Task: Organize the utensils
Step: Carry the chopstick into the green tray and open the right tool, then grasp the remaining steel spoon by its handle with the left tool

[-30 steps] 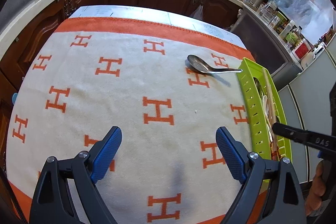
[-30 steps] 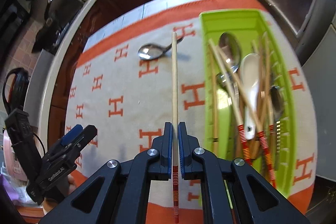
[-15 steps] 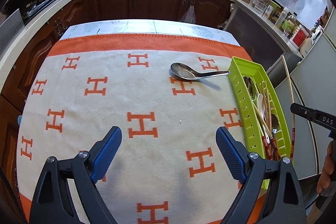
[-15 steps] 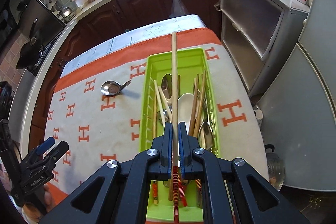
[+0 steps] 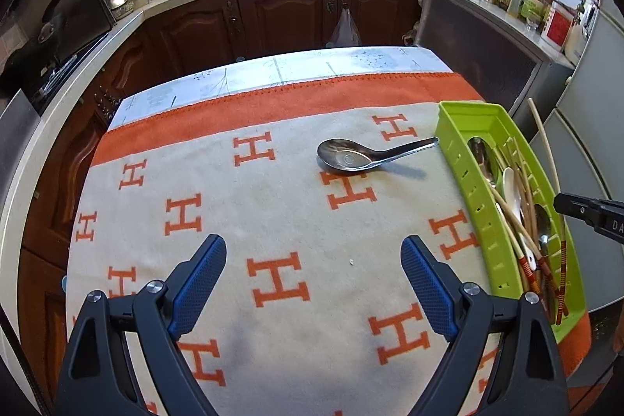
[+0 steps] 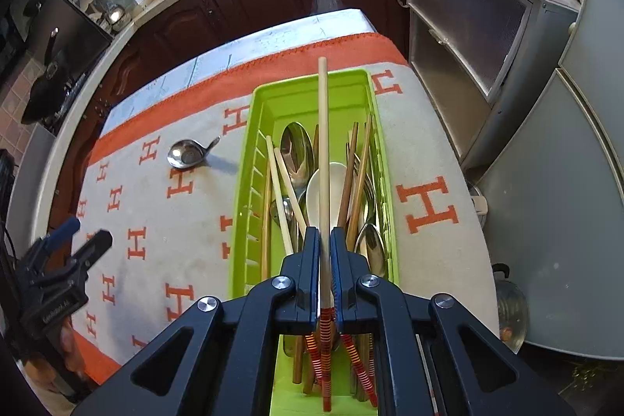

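Observation:
My right gripper (image 6: 324,238) is shut on a pale wooden chopstick (image 6: 323,143) with a red-striped end, held lengthwise over the green utensil tray (image 6: 245,205). The tray holds several chopsticks, metal spoons and a white spoon (image 6: 312,193). A metal spoon (image 5: 347,155) lies on the cloth left of the tray (image 5: 460,158); it also shows in the right wrist view (image 6: 186,154). My left gripper (image 5: 312,260) is open and empty above the cloth, nearer than the spoon. The held chopstick (image 5: 544,143) and the right gripper's tip (image 5: 585,213) show at the right edge of the left wrist view.
A white cloth with orange H marks and an orange border (image 5: 273,104) covers the table. Dark wooden cabinets (image 5: 292,14) and a counter with a sink stand behind. A grey cabinet (image 6: 468,38) and fridge (image 6: 565,201) stand close on the right of the table edge.
My right gripper has carried the chopstick from over the cloth rightward to over the tray and lowered it. My left gripper has drawn back and tilted up a little.

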A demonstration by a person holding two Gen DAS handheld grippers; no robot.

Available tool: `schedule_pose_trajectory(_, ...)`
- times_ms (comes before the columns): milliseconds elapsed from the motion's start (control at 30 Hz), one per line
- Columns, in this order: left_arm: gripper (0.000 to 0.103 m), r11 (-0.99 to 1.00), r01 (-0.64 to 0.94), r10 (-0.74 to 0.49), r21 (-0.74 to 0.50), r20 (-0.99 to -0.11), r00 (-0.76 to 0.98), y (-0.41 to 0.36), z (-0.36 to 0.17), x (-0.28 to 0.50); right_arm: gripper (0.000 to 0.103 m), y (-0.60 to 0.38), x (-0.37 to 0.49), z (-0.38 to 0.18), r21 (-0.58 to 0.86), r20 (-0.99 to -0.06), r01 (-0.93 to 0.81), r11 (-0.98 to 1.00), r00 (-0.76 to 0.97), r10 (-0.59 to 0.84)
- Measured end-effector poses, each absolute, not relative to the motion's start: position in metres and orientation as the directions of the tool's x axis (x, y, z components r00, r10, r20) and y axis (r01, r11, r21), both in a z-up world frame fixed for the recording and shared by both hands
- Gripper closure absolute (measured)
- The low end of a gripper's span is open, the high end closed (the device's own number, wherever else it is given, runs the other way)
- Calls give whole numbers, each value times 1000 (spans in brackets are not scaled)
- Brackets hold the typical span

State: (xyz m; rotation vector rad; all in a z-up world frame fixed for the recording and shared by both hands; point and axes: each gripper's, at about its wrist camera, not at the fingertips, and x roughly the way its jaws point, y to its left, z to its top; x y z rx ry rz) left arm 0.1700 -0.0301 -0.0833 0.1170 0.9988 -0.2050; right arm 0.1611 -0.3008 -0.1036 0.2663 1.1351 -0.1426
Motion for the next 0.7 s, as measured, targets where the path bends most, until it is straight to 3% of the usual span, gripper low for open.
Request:
schedule_pose_trajectory(300,13,951,306,-134,32,-852,507,-49,-96,191,81,-303,154,-108,236,-882,259,937,462,95)
schedule_pose_trajectory(700,13,878,416,-75,238,-789,610,-125,-140,229,81,-319,142,-109,353,-834,282,892,527,163)
